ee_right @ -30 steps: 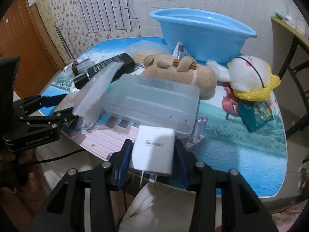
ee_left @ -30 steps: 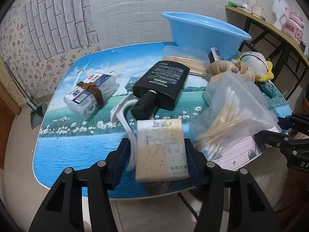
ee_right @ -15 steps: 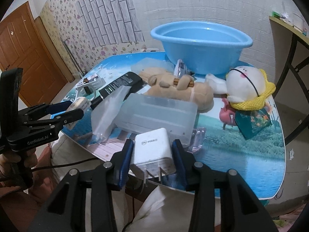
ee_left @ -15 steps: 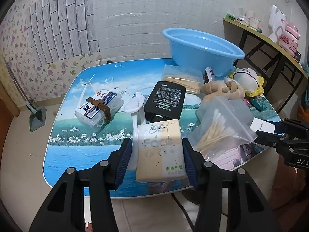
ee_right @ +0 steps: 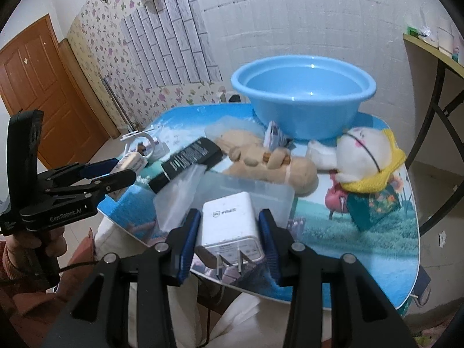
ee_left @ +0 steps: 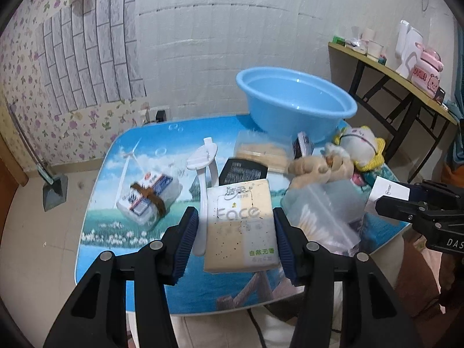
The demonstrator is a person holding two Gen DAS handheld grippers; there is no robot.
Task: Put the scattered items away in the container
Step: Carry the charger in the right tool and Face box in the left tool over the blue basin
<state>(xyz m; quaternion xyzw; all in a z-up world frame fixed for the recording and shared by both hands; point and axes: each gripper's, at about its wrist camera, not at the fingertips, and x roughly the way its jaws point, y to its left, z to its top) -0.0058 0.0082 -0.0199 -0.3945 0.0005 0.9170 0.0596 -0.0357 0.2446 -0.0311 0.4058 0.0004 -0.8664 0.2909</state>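
My left gripper (ee_left: 236, 237) is shut on a beige tissue pack (ee_left: 239, 226), held above the near edge of the table. My right gripper (ee_right: 229, 232) is shut on a white plug charger (ee_right: 229, 220) with its prongs toward the camera. The empty blue basin (ee_left: 295, 103) (ee_right: 303, 94) stands at the table's far side. Scattered on the table lie a black bottle (ee_right: 185, 159), a tan plush toy (ee_right: 272, 163), a white-and-yellow plush (ee_right: 368, 153), a bag of cotton swabs (ee_left: 322, 214), a clear box (ee_right: 246, 194) and a banded packet (ee_left: 149, 198).
The low table (ee_left: 150, 139) has a blue landscape print. A white shoehorn-like piece (ee_left: 204, 171) lies left of the bottle. A side table (ee_left: 388, 75) with small items stands at the right. A person's hand (ee_right: 26, 249) holds the left gripper (ee_right: 123, 172). A wooden door (ee_right: 43, 87) is at left.
Both grippers have risen with the tissue pack and the charger still held, so the table and basin now sit lower and farther in view.
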